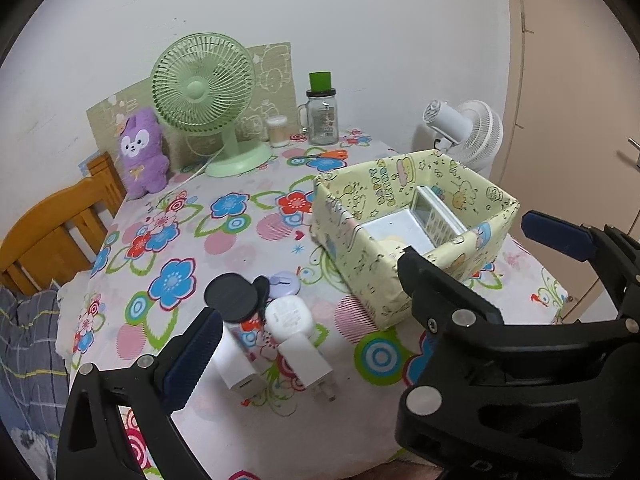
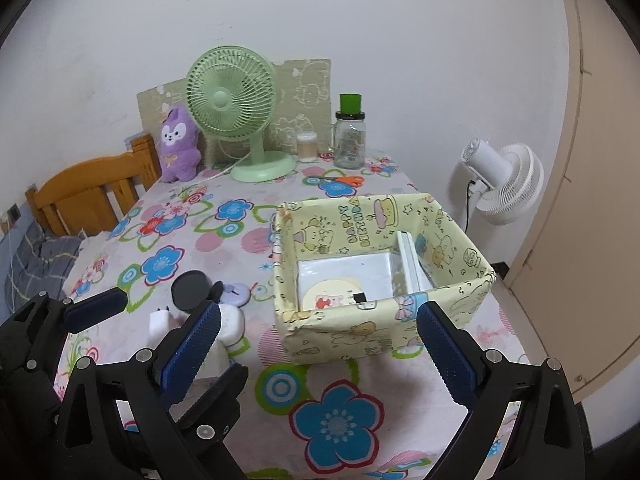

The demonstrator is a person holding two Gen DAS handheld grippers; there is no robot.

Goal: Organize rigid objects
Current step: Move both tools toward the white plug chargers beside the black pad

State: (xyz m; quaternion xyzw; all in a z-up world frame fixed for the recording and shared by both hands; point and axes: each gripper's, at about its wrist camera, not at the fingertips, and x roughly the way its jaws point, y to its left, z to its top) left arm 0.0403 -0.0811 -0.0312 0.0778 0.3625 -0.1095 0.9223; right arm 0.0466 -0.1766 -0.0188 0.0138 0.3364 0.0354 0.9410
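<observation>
Both claws hover low over the floral surface (image 2: 340, 420), nothing held in either. Right claw (image 2: 316, 354) is spread wide, empty, aimed at the near wall of the yellow birthday-print box (image 2: 384, 328), which sits w/ its long axis running away from the camera. Left claw (image 1: 356, 276) is also wide and empty; its left finger (image 1: 192, 356) is just beside the loose pile.

Pile lies to the left of the box, near its front corner: two white charger plugs (image 1: 308, 360), a white rounded case (image 1: 288, 316), a black round lid (image 1: 232, 294), a lilac disc (image 1: 282, 282). Box already holds a calculator (image 1: 438, 222) leaning on the right wall, plus a round card on the bottom.

Judgement: left claw is clearly nearer the pile, so the next pick is likely its job. The plugs' long axes point roughly toward the camera, so they'd sit between the fingers w/o much wrist roll.
</observation>
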